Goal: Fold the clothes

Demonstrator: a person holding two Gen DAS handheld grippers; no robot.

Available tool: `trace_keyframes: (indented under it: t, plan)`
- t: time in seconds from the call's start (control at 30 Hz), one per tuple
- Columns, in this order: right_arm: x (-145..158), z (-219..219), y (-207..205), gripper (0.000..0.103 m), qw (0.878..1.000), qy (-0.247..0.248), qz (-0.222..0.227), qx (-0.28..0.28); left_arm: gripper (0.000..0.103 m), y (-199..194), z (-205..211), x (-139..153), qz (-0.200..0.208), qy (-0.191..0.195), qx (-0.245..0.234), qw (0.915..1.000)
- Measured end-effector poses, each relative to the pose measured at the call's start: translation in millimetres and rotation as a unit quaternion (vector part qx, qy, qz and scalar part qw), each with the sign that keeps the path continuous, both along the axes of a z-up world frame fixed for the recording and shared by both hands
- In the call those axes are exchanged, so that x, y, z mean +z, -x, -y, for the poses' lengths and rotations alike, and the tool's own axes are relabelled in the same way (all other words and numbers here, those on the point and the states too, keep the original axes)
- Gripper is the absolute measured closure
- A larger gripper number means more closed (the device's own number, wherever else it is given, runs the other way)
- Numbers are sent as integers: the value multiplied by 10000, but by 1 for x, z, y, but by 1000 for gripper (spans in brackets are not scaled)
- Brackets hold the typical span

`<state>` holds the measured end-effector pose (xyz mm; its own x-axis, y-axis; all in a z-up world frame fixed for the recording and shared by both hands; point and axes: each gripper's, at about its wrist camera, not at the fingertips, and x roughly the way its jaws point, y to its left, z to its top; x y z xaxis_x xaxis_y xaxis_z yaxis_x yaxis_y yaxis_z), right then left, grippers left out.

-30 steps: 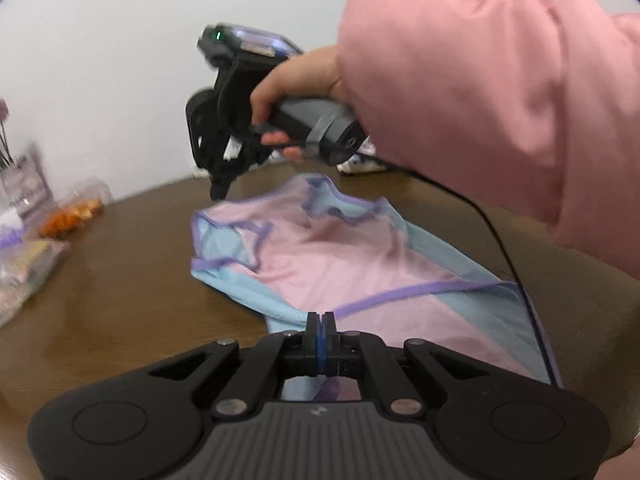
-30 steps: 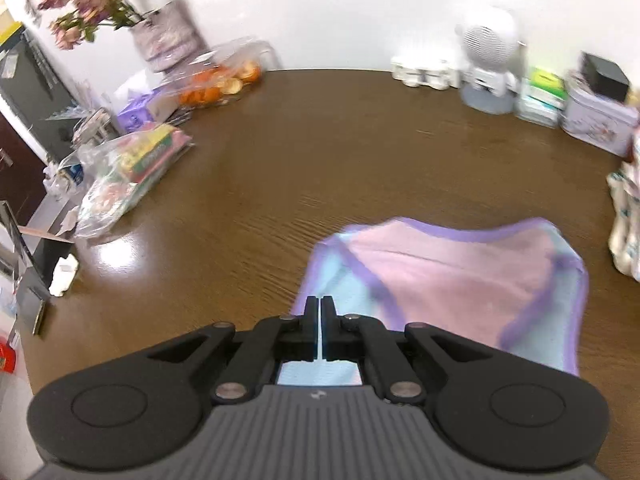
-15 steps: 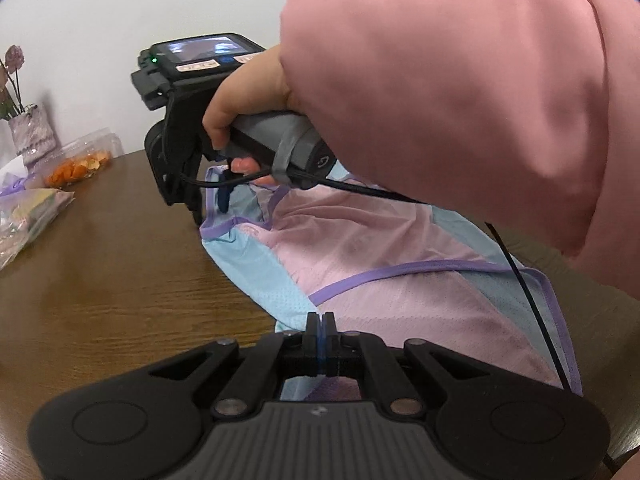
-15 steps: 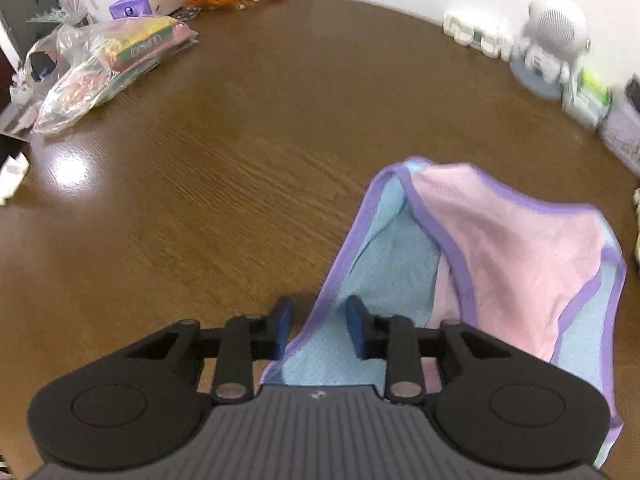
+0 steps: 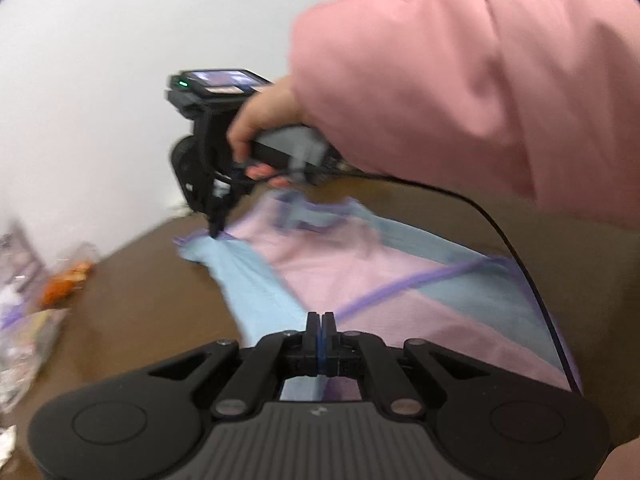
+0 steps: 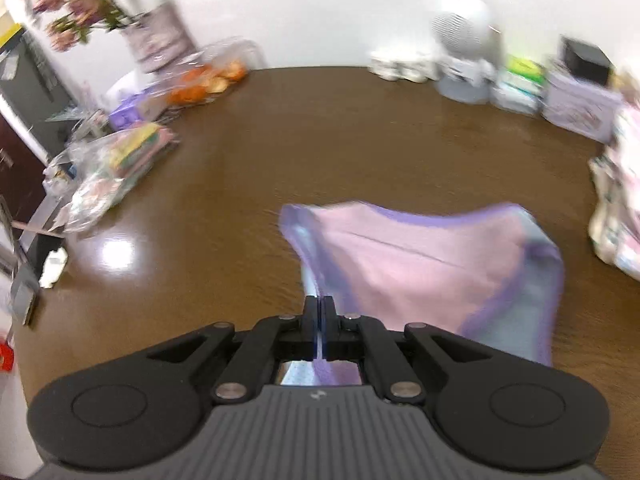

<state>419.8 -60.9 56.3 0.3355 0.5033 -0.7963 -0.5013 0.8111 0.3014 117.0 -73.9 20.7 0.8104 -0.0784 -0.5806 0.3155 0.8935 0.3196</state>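
Because the pink-and-blue garment [image 5: 344, 272] is thin, limp knit that sags and bunches, you should keep hold at its purple-bound edges. It lies on the brown worktop [image 6: 248, 184]. Your left hand-held gripper [image 5: 320, 322] and right hand-held gripper [image 6: 319, 312] are both clamped on its fabric. Clear bags [image 6: 120, 168] at the worktop's edge hold packaged goods and something orange.

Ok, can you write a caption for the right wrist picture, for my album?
Right gripper shut on the edge of a pink, blue and purple garment over the brown table.
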Motion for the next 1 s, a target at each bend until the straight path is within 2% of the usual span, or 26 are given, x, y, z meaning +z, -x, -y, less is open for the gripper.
trace_keyframes:
  t: [0.1, 0.23, 0.37, 0.4, 0.47, 0.5, 0.53, 0.63, 0.77, 0.8, 0.87, 0.9, 0.93, 1.0]
  plan:
    - [-19, 17, -4, 102, 9998, 16, -148, -106, 103, -8, 6, -6, -306, 66, -185, 9993]
    - [-33, 32, -2, 102, 9997, -67, -183, -170, 103, -8, 1, -3, -483, 175, -296, 9982]
    - [-33, 45, -1, 101, 9993, -238, -126, -251, 102, -5, -10, 3, -562, 560, -304, 9964]
    - [-32, 47, -2, 97, 9993, -250, -104, -255, 99, -5, -14, 6, -526, 701, -286, 9957]
    - [-25, 44, -2, 81, 9989, -369, 69, -296, 95, -1, -28, 14, -368, 985, -174, 9943]
    - [-20, 42, -2, 57, 9983, -443, 195, -319, 94, 1, -37, 16, -279, 1079, -33, 9938]
    - [-15, 39, -1, 45, 9976, -502, 347, -321, 94, 3, -45, 18, -220, 1112, 119, 9935]
    - [-3, 12, -3, 44, 9968, -448, 669, -17, 92, 4, -67, 13, -321, 1003, 466, 9934]
    - [-4, -43, -4, 41, 9942, 159, 1035, 260, 92, -5, -72, -2, -667, 967, 398, 9923]
    - [-7, -55, -4, 41, 9925, 368, 1139, 262, 92, -8, -71, -5, -740, 983, 320, 9919]
    - [-14, -72, -7, 54, 9890, 769, 1256, 147, 92, -11, -70, -10, -870, 1006, 192, 9909]
    - [-17, -79, -10, 84, 9880, 908, 1248, 105, 92, -12, -70, -12, -932, 1019, 155, 9903]
    - [-20, -80, -15, 100, 9902, 872, 1091, 87, 93, -13, -70, -14, -994, 1031, 118, 9896]
    - [-17, -73, -22, 100, 9936, 643, 928, 42, 93, -11, -70, -18, -1088, 1082, 68, 9881]
